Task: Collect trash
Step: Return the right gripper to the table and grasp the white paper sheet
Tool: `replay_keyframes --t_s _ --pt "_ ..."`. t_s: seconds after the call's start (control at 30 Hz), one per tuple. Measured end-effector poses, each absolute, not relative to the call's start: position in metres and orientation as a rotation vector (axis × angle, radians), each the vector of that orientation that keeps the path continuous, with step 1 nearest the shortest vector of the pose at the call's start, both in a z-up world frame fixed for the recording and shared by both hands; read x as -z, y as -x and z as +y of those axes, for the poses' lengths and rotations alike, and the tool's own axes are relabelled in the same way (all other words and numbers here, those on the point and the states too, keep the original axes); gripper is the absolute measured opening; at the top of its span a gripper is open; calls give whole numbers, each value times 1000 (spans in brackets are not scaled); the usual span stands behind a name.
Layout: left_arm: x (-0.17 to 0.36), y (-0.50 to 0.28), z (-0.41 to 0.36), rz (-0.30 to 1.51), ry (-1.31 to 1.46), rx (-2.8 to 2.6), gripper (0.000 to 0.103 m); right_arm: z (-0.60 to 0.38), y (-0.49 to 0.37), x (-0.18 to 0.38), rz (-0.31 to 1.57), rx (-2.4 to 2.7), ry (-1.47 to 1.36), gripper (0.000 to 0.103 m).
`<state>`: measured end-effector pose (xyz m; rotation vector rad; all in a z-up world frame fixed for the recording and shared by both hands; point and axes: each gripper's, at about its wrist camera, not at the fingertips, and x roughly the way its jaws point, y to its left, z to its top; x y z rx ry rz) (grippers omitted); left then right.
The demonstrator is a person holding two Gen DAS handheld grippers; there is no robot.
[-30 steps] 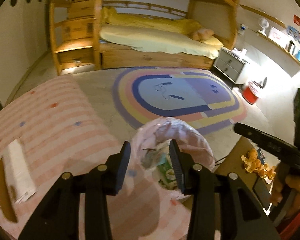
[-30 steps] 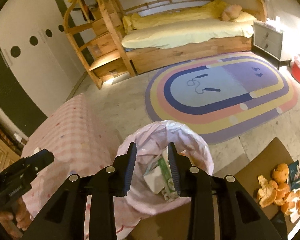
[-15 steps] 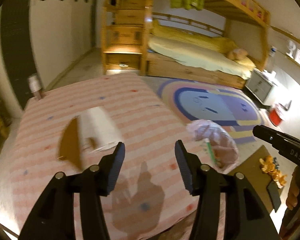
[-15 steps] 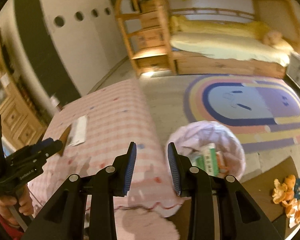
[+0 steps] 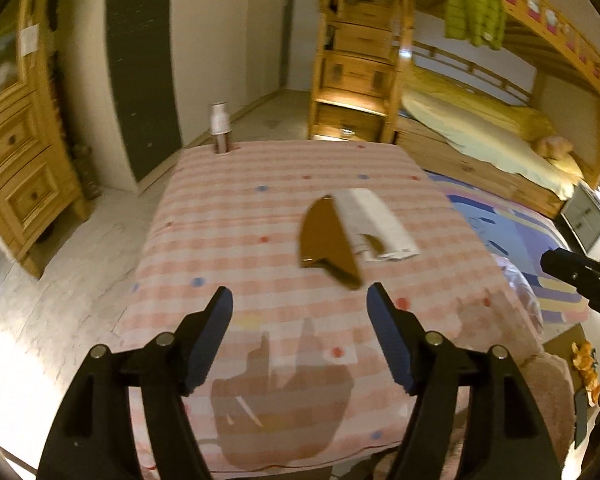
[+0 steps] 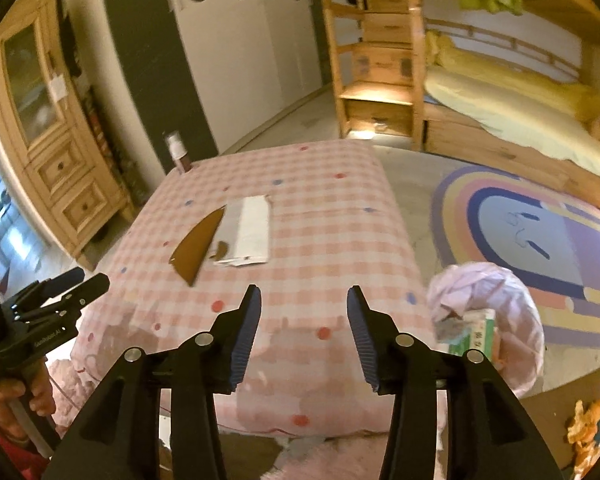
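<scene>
A torn brown wrapper [image 5: 326, 244] and a white paper [image 5: 374, 224] lie side by side on the table under a pink checked cloth [image 5: 240, 240]. My left gripper [image 5: 300, 312] hovers over the near part of the cloth, short of the wrapper; its jaws are opening with nothing between them. My right gripper [image 6: 304, 312] is also above the cloth, jaws opening and empty, with the brown wrapper [image 6: 198, 246] and white paper [image 6: 252, 232] ahead to its left. The pink trash bag [image 6: 484, 304] stands on the floor at the table's right, holding a green carton [image 6: 474, 332].
A small bottle [image 5: 220, 128] stands at the table's far left corner. Orange peels [image 6: 584, 424] lie on a brown board at the lower right. A wooden cabinet [image 6: 52, 140] is on the left, a bunk bed [image 5: 480, 132] and striped rug [image 6: 540, 232] beyond.
Both views have swung left from above the trash bag to over the table. The wrapper and paper now lie ahead. Both pairs of jaws stand wider apart.
</scene>
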<state>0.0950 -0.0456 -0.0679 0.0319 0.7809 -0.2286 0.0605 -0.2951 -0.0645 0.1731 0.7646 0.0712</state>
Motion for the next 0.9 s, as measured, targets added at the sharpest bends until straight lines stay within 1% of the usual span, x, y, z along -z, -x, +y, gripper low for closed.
replay_keyframes --t_s 0.43,0.53,0.57,0.6,0.67,0.9 --pt "91 -127 -9 836 -12 142 68 -246 -135 100 838 -155 -115 47" --pt "95 -138 -9 846 -14 138 69 -242 -152 107 853 -162 -115 50" --pt "97 -143 -9 852 -15 134 71 -241 -157 110 859 -163 -116 53" --pt "99 -147 -9 856 -15 128 73 -239 -163 113 865 -166 -117 57" --pt "101 -152 -11 861 -12 122 75 -236 -173 117 876 -163 -112 60" --pt "108 -164 -8 881 -1 114 75 -221 -202 131 925 -154 -67 61"
